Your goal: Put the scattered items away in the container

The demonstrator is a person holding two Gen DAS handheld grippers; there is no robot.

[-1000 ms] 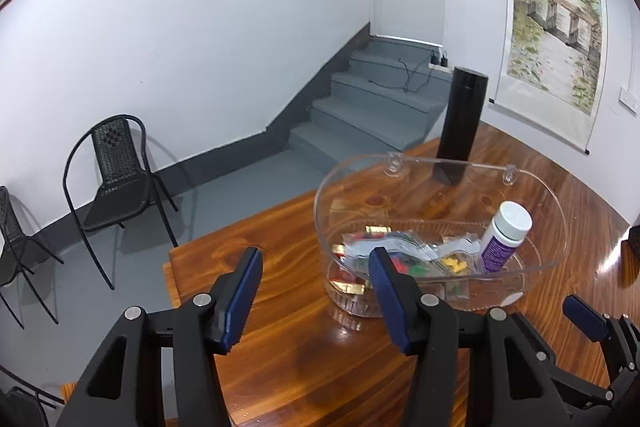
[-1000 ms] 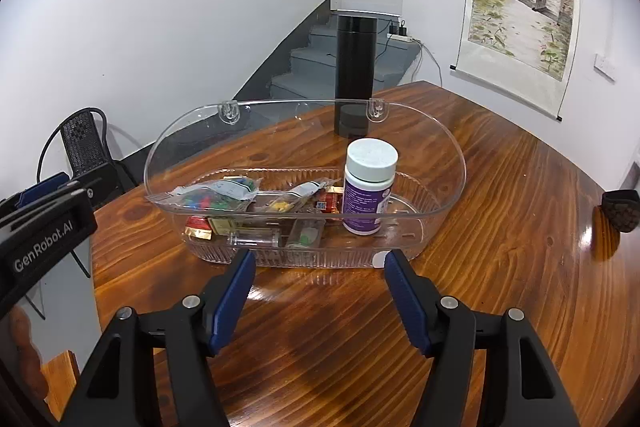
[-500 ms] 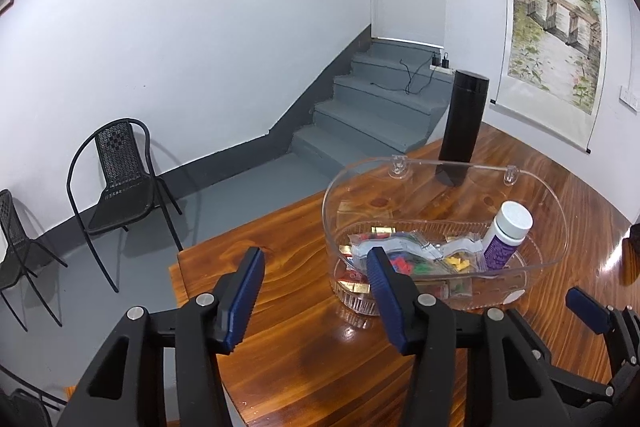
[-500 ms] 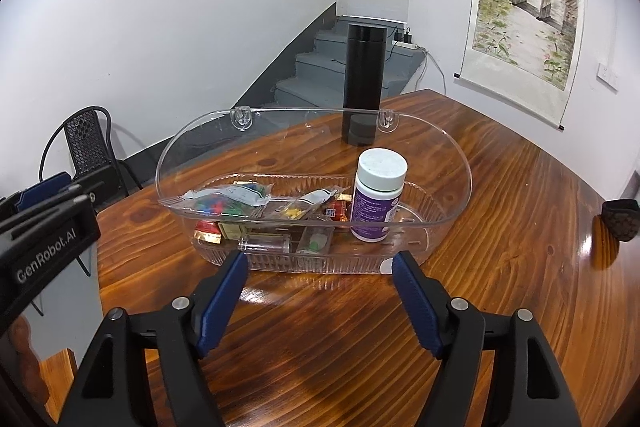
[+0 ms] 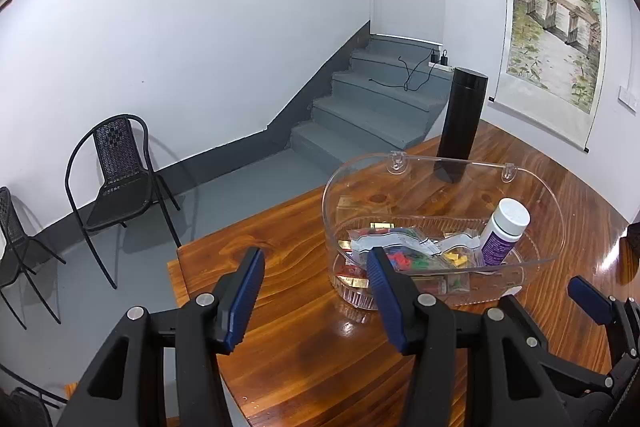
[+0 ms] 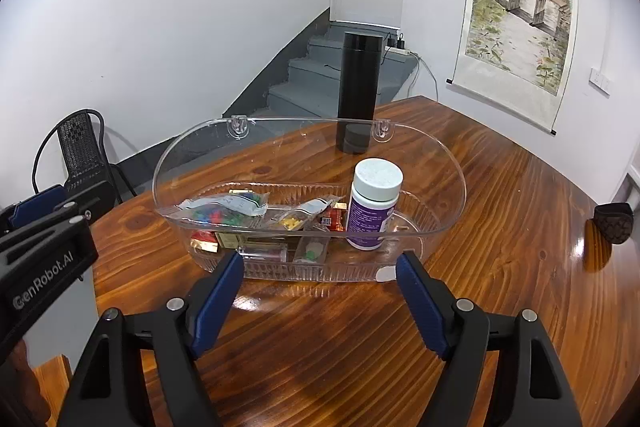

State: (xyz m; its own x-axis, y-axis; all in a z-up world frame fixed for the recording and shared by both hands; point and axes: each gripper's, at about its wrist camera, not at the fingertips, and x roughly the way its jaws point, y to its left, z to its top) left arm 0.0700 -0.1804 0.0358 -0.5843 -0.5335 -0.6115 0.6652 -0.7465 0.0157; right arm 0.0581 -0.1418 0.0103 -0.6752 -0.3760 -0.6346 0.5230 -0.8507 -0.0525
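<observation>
Holding nothing, the right claw (image 6: 320, 281) is opening just short of the clear container (image 6: 448, 163) on the wooden bench (image 6: 500, 227). The left claw (image 5: 314, 279) stands apart, also empty. A white-capped bottle (image 6: 374, 205) and small packets (image 6: 224, 207) lie inside the container.

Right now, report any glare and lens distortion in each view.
Left wrist view: fisheye bends the walls, dark vignette at the corners, a glare patch on the table before the clear container. Right wrist view: same bending, bright glare at the table's right edge.
</observation>
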